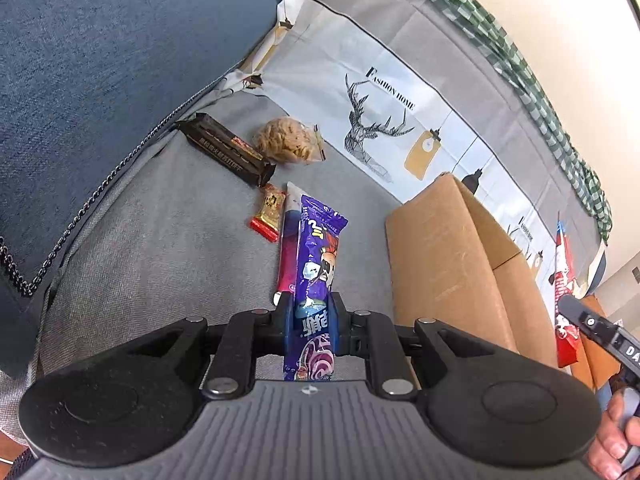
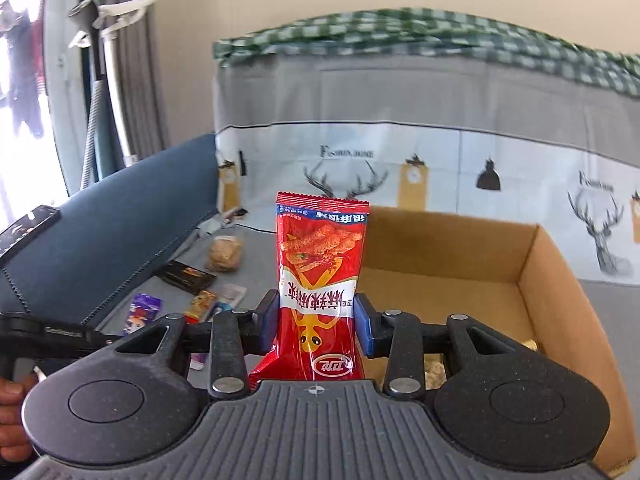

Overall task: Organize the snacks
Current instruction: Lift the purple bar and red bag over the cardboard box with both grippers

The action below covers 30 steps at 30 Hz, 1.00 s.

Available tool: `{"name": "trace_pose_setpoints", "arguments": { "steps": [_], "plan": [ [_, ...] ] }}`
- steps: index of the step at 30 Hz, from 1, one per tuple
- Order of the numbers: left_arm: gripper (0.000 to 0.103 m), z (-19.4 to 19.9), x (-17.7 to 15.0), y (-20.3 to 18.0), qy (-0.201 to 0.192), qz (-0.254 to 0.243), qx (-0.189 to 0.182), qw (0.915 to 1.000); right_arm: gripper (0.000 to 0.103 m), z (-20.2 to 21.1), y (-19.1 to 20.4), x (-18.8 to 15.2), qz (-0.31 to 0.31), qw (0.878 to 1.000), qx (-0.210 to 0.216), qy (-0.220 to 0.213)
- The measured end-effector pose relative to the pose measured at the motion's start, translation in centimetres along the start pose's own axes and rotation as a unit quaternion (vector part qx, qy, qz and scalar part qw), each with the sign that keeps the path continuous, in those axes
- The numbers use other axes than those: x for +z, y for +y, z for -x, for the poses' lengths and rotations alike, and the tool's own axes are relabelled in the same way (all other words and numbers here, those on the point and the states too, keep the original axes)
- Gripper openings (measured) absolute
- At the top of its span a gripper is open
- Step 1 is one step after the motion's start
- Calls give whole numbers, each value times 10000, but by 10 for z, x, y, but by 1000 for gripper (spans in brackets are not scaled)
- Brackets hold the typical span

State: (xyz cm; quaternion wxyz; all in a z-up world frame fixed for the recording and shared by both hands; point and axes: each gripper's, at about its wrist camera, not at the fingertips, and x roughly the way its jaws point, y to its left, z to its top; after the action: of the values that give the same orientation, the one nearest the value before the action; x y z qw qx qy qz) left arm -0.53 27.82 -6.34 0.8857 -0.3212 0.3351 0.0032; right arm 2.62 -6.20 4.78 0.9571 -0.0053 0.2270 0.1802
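My left gripper (image 1: 311, 312) is shut on a purple snack packet (image 1: 318, 248), held just above the grey sofa seat (image 1: 168, 240). Under it lies a pink-and-white packet (image 1: 289, 240). A small gold-and-red candy (image 1: 270, 212), a long black bar (image 1: 228, 148) and a clear bag of brown cookies (image 1: 286, 140) lie beyond. My right gripper (image 2: 316, 316) is shut on a red snack packet (image 2: 320, 272), upright in front of the open cardboard box (image 2: 560, 292). A few small snacks (image 2: 434, 370) show in the box's near corner.
A blue cushion (image 1: 100, 60) bounds the seat on the left. A deer-print cover (image 1: 384, 120) drapes the backrest, with green checked cloth (image 2: 400, 28) on top. The cardboard box (image 1: 448, 264) stands right of the loose snacks. A person's hand (image 1: 612, 440) holds the other gripper's handle.
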Motion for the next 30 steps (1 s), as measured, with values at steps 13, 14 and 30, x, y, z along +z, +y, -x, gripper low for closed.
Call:
{"name": "trace_pose_setpoints", "arguments": {
  "steps": [13, 14, 30],
  "plan": [
    [18, 2, -1, -5, -63, -84, -58, 9999, 41, 0, -26, -4, -305, 9994, -160, -55],
    [18, 1, -1, -5, -60, -100, -60, 9999, 41, 1, -27, -4, -317, 9993, -168, -71],
    [18, 9, 5, -23, -130, -193, -42, 9997, 41, 6, -39, -1, -486, 9972, -488, -296]
  ]
}}
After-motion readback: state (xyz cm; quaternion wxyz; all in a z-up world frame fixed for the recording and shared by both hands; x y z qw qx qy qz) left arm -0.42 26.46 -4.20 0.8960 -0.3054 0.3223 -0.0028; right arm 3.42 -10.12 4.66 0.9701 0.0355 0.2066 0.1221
